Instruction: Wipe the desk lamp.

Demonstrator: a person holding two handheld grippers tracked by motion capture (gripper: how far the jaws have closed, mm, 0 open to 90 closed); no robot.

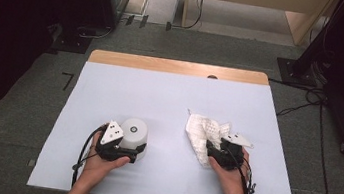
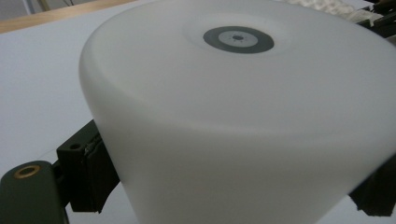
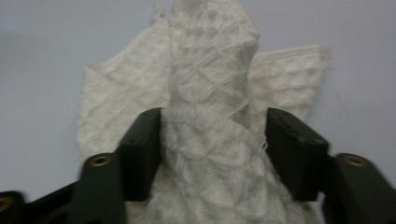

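Note:
A white upturned cup (image 1: 134, 131) with a dark ring on its top (image 2: 238, 38) stands on the left part of the white table (image 1: 160, 95). My left gripper (image 1: 125, 147) is shut on its lower wall, one black pad (image 2: 88, 177) pressed on each side. A crumpled white waffle-weave cloth (image 1: 203, 131) lies on the right part of the table. My right gripper (image 1: 213, 150) sits at the cloth's near edge with its jaws open. A raised ridge of the cloth (image 3: 210, 70) stands between the pads (image 3: 142, 149), loosely and not squeezed.
The table has a wooden strip (image 1: 179, 67) along its far edge. Grey floor surrounds it, with cables (image 1: 310, 102) at the right and dark equipment at the left. The far half of the white tabletop is bare.

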